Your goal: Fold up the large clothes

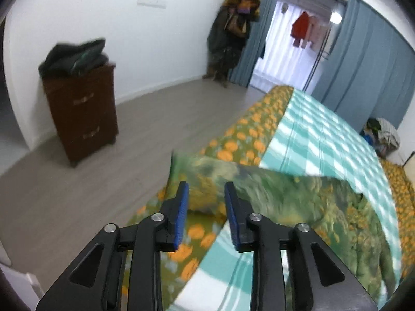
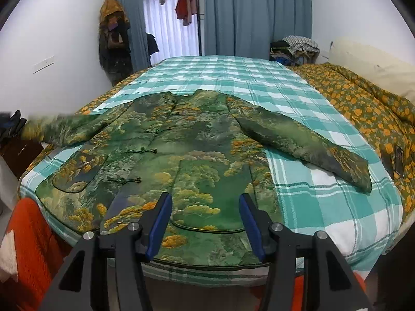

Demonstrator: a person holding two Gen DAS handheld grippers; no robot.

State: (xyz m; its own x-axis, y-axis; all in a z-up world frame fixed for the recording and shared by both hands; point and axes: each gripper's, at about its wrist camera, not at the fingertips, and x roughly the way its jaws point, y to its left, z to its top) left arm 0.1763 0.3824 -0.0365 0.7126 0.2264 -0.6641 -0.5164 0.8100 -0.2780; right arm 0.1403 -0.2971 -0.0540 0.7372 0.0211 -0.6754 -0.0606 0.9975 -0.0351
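- The jacket (image 2: 181, 150) lay face up on the checked sheet (image 2: 324, 207) of the bed, hem toward the right gripper (image 2: 205, 223), likely spread flat for folding.
- Its 2 sleeves stretched outward; the blurred one hung past the bed's edge.
- The right gripper hovered over the hem, jaws apart, holding nothing.
- The left gripper (image 1: 206, 215) stood near the blurred sleeve (image 1: 259, 189), jaws partly apart, nothing pinched between them, probably placed to draw the sleeve inward.
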